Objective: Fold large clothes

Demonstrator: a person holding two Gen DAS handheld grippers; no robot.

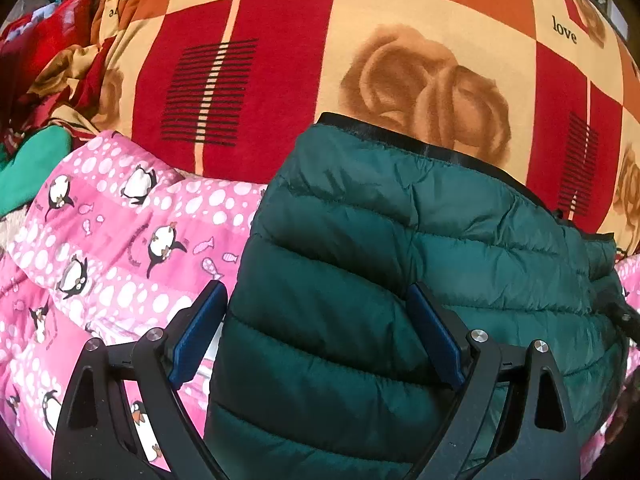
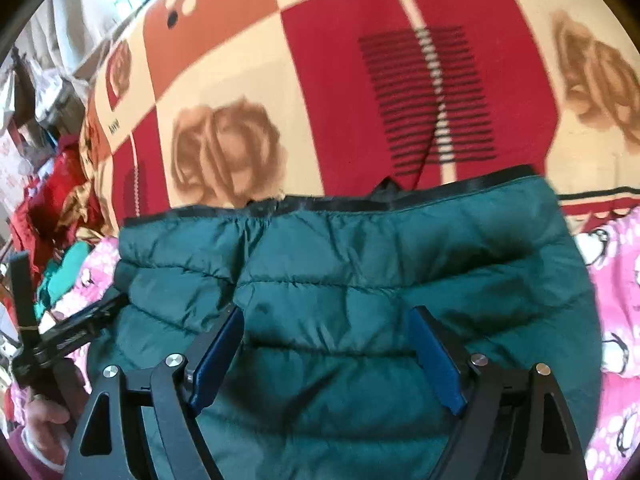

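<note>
A dark green quilted puffer jacket (image 1: 400,260) lies folded on a pink penguin-print jacket (image 1: 112,248), its black-trimmed edge at the far side. My left gripper (image 1: 316,296) is open and hovers over the green jacket's left edge, one finger above the pink jacket, the other above the green. In the right wrist view the green jacket (image 2: 340,280) fills the middle. My right gripper (image 2: 328,320) is open just above it, both blue pads (image 2: 436,356) over green fabric. The left gripper's body (image 2: 60,344) and the hand holding it show at the left edge.
A bedspread (image 1: 360,12) with red, orange and cream squares, roses and "love" lettering lies beneath and beyond. A heap of red and gold cloth (image 1: 52,60) and a bright green garment (image 1: 32,164) sit at the far left. The pink jacket (image 2: 616,280) extends right.
</note>
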